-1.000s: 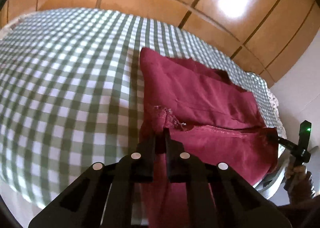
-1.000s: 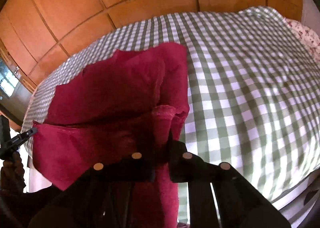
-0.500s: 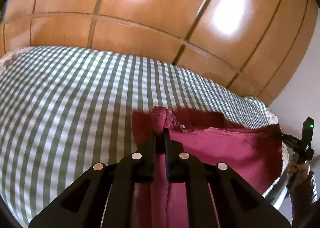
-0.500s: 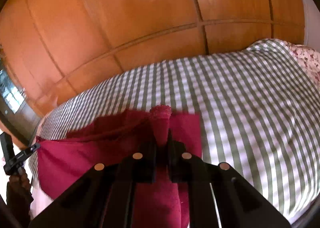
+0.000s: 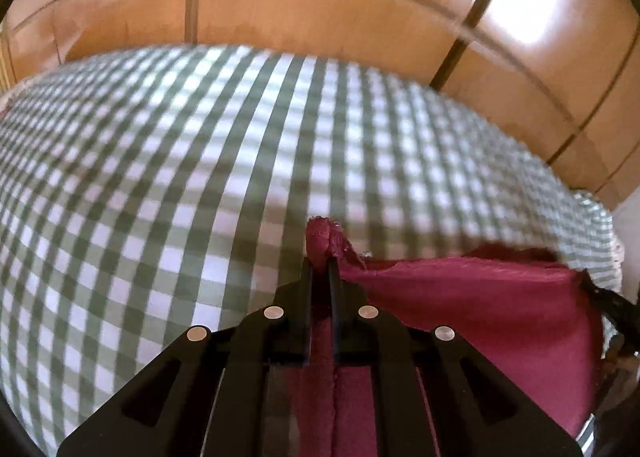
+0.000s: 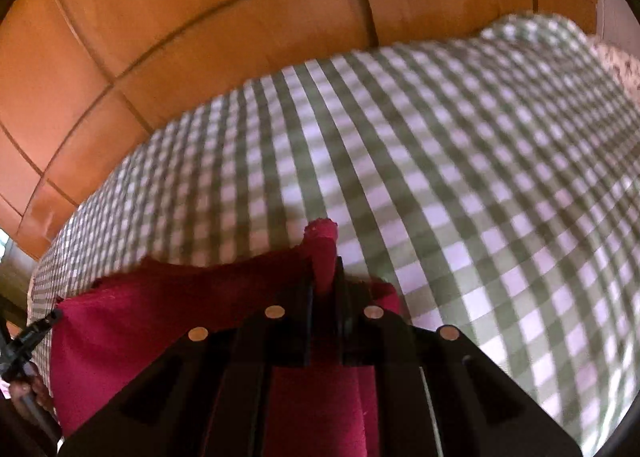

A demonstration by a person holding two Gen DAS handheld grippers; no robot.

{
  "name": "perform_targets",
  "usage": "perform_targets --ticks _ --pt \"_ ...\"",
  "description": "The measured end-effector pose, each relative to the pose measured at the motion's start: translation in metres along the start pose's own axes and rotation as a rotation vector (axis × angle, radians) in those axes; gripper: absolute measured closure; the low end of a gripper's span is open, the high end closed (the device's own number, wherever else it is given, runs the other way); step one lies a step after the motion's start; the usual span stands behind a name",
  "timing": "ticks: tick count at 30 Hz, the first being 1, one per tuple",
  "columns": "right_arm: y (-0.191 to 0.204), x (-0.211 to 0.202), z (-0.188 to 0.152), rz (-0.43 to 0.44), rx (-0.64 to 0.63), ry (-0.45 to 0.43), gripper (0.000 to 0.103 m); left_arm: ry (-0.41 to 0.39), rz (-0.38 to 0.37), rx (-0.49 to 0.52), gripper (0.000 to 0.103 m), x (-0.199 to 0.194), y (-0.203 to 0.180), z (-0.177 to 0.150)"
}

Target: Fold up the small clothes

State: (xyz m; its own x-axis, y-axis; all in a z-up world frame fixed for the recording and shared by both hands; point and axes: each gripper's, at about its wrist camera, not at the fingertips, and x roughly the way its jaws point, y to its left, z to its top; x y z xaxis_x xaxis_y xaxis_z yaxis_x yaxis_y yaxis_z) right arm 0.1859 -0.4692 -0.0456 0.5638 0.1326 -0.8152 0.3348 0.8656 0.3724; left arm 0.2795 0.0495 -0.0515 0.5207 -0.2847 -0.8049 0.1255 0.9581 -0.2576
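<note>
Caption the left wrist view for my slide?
Left gripper pinches a corner of the maroon garment above the checked bedsheet.

Cloth [image 5: 472,297] stretched between left tool [image 5: 320,261] and right tool [image 6: 325,257], above bed [image 5: 200,177], wardrobe [image 5: 320,5] behind bed

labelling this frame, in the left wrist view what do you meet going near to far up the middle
left gripper shut on a corner of the dark red garment → green and white checked bedcover → wooden panelled wall
</note>
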Motion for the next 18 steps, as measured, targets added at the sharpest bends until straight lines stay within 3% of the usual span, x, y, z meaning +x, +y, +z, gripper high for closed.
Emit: perform_targets --ticks 1,2,3,4,6,14,18 --pt "-0.003 -0.003 0.001 0.017 0.012 -0.003 0.087 0.008 -0.001 -0.004 0.097 0.002 0.001 0.000" --pt "-0.006 -0.011 0.001 0.030 0.016 -0.009 0.071 0.005 0.001 -0.010 0.093 0.000 0.002 0.000" --pt "-0.007 -0.019 0.000 0.039 0.014 -0.017 0.058 -0.003 0.017 -0.019 0.080 -0.007 0.003 0.000" --pt "-0.011 -0.032 -0.004 0.057 0.008 -0.030 0.056 -0.012 0.036 -0.030 0.064 -0.013 0.005 0.000" --pt "-0.017 -0.050 -0.014 0.088 0.004 -0.031 0.055 -0.048 0.037 -0.068 0.049 -0.031 0.011 -0.004" --pt "-0.037 -0.129 -0.103 0.179 -0.055 0.049 0.054 -0.104 -0.033 -0.016 0.047 -0.094 0.016 -0.070" --pt "-0.029 -0.134 -0.137 0.175 -0.107 0.106 0.057 -0.095 -0.028 0.032 0.047 -0.112 0.015 -0.108"
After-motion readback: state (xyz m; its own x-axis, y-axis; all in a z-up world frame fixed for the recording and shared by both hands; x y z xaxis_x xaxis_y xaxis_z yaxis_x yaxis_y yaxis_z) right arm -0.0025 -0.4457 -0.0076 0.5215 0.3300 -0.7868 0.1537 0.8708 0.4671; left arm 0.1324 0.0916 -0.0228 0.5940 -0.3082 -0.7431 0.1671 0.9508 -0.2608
